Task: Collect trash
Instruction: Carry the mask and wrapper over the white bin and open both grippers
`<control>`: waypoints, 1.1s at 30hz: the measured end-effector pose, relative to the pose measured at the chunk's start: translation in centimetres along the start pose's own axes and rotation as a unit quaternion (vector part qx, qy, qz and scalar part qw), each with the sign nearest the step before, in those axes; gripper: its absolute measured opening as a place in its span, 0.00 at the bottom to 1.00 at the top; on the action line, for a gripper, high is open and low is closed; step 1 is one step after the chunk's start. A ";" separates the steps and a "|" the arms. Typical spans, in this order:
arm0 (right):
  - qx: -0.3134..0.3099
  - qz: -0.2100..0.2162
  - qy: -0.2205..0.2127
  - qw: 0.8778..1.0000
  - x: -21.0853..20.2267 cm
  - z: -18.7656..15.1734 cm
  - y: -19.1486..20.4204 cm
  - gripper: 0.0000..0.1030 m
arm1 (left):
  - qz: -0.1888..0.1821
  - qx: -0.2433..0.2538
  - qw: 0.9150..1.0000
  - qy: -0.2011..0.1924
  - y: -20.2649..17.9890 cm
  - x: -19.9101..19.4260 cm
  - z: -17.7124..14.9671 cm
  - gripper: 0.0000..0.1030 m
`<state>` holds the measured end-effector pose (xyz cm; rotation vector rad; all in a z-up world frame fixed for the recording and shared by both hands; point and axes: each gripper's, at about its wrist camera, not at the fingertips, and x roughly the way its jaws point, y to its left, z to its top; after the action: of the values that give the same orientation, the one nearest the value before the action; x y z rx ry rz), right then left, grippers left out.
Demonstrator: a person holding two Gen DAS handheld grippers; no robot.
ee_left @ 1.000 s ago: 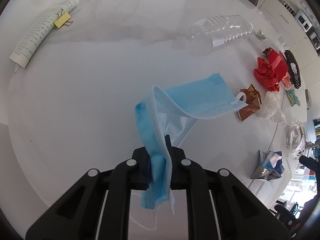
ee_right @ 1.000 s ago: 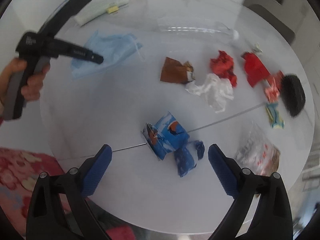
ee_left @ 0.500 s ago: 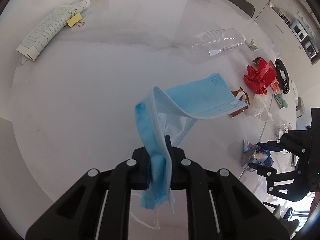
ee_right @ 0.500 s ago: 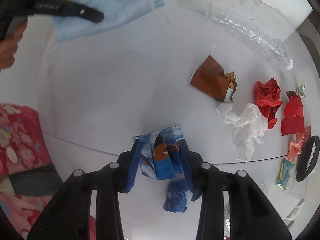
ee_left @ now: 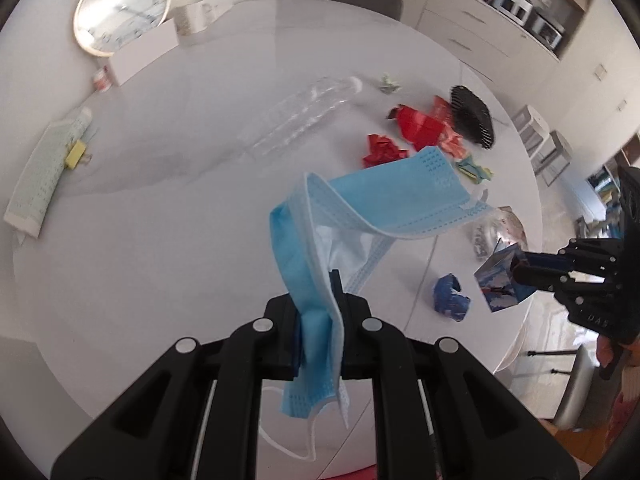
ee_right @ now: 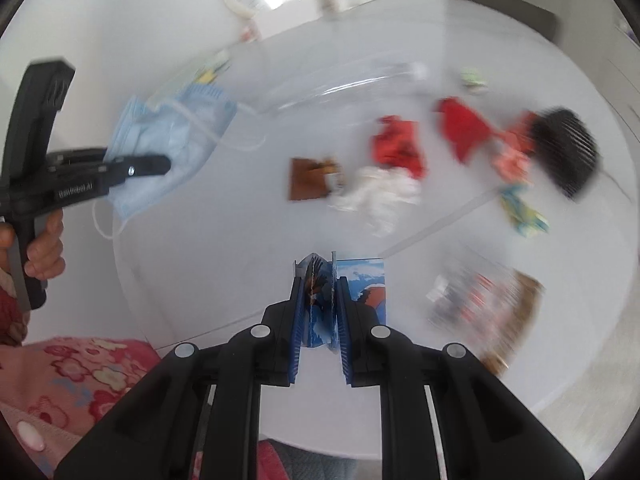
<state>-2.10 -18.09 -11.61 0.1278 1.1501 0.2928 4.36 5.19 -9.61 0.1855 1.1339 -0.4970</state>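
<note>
Since half a second ago, your right claw [ee_right: 320,280] has lifted the blue wrapper [ee_right: 344,292] clear of the worktop [ee_right: 240,240], leaving a crumpled blue scrap [ee_left: 450,298] behind. It is clamped narrow on that wrapper. Your left claw [ee_left: 320,308] pinches the blue face mask [ee_left: 360,216] above the worktop.

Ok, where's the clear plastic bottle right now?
In the left wrist view, the clear plastic bottle lies on its side on the white table, left of the red wrappers.
</note>
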 end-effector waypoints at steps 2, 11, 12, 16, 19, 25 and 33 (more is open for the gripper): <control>0.041 -0.023 -0.020 0.999 -2.8 -2.2 -2.4 0.16 | -0.021 0.036 0.999 0.001 -3.4 -0.3 0.5 0.11; 0.166 -0.138 0.016 0.976 -8.5 -15.8 -13.9 0.18 | -0.141 0.167 0.974 0.058 -23.1 2.7 -0.9 0.11; 0.175 -0.137 0.020 0.975 -8.0 -17.3 -15.2 0.19 | -0.149 0.177 0.971 0.066 -25.1 3.1 -1.4 0.11; 0.206 -0.131 0.046 0.969 -4.4 -21.9 -19.2 0.23 | -0.154 0.203 0.962 0.097 -31.8 4.5 -2.8 0.11; 0.220 -0.119 0.065 0.966 -1.8 -24.5 -21.5 0.39 | -0.144 0.205 0.960 0.123 -35.2 5.7 -4.1 0.11; 0.253 -0.118 0.050 0.959 -3.7 -27.6 -24.2 0.84 | -0.116 0.217 0.956 0.157 -40.0 8.7 -6.0 0.11; 0.307 -0.157 0.013 0.939 -10.3 -31.2 -27.0 0.90 | -0.135 0.235 0.933 0.237 -45.2 15.8 -8.6 0.17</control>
<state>-30.04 -48.41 -21.91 0.4837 1.2376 -0.3600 -18.75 -35.61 -22.65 0.5969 1.5076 -1.0075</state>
